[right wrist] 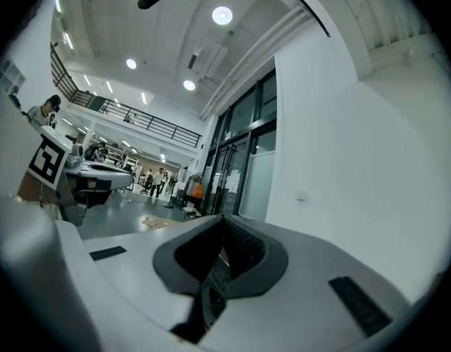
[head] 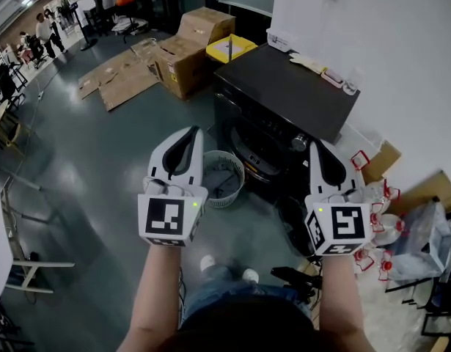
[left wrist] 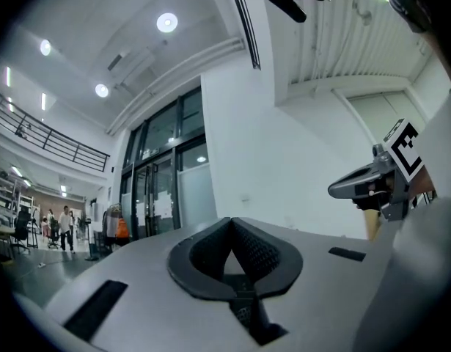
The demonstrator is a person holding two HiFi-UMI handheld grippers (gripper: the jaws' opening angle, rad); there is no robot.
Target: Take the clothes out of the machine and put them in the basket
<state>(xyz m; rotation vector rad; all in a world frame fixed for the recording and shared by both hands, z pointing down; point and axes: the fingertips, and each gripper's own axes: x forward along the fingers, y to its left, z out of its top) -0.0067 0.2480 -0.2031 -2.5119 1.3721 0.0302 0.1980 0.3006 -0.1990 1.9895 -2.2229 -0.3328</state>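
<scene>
The black washing machine [head: 284, 86] stands against the white wall, its front turned toward a white mesh basket [head: 240, 169] on the floor beside it. Something grey lies inside the basket. Both grippers are held up side by side in front of me, above the floor and near the machine's front. The left gripper [head: 190, 132] is shut with nothing between its jaws, its dark pads meeting in the left gripper view [left wrist: 231, 224]. The right gripper [head: 313, 147] is shut and empty too [right wrist: 224, 220]. The machine's drum is hidden behind my right gripper.
Cardboard boxes [head: 185, 57], flattened cardboard [head: 119, 79] and a yellow bin [head: 229, 48] lie beyond the machine. Small items [head: 324, 72] rest on the machine's top. Red-and-white clutter [head: 375, 218] and a plastic bag [head: 423, 244] crowd the right. My shoes [head: 225, 270] show below.
</scene>
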